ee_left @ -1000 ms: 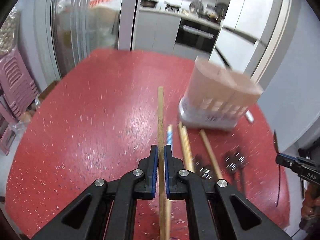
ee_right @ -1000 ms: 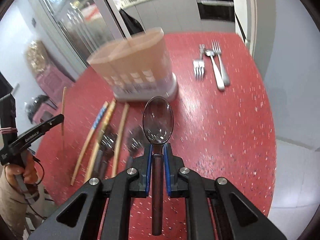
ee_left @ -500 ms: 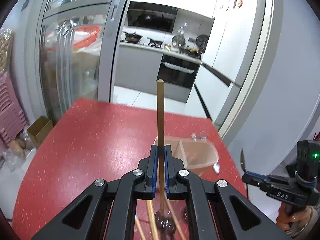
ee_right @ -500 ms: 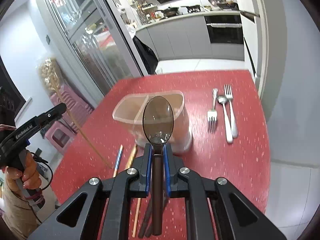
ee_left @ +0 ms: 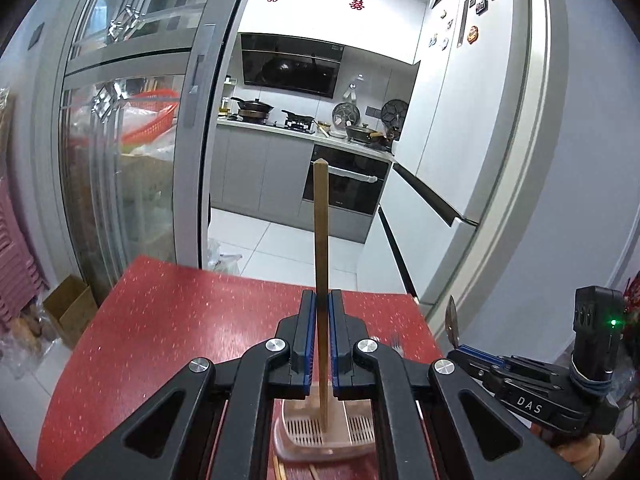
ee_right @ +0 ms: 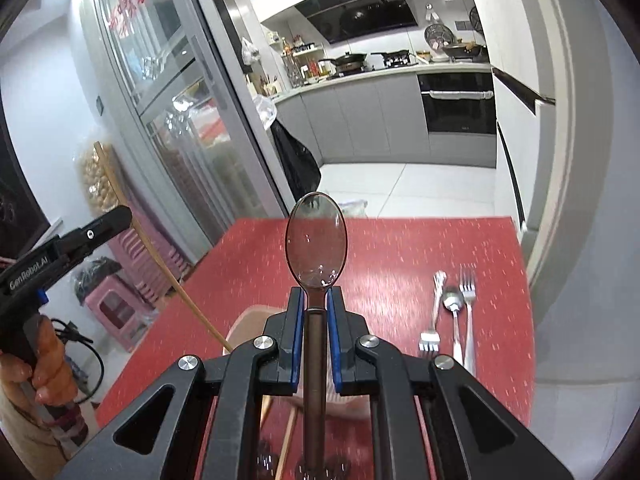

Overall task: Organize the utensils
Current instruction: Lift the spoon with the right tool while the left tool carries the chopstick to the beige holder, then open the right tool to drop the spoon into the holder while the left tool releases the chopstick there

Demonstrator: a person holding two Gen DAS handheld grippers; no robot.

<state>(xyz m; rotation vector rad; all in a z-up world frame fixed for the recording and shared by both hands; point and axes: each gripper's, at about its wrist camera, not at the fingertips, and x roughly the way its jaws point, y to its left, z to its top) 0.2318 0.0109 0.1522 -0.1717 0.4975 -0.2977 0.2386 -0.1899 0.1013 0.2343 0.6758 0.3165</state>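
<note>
Holding: left tongs [ee_left: 321,344] clamped on a wooden chopstick [ee_left: 321,232]; right tongs [ee_right: 313,340] clamped on the neck of a dark translucent spoon [ee_right: 316,240], bowl forward.
Change since a second ago: both tools have risen from table level; the table, which filled each view, now sits low in frame with the kitchen beyond in sight.
Holder: pinkish slotted utensil holder [ee_left: 326,434], then ahead on the table, now lies directly beneath the left tongs, the chopstick's lower end over its perforated base.
Meaning for task: both items appear lifted clear and brought above the holder; lowering each into a compartment is judged the step in hand. Which compartment cannot be told.
Left on table: two forks [ee_right: 467,304] and a silver spoon [ee_right: 454,312] at the right; further chopsticks [ee_right: 286,440] near the holder.
Surface: red speckled table [ee_left: 168,340], glossy.
Room: glazed sliding door [ee_left: 132,140], kitchen with hob, hood and built-in oven [ee_left: 346,188], white tiled floor.
</note>
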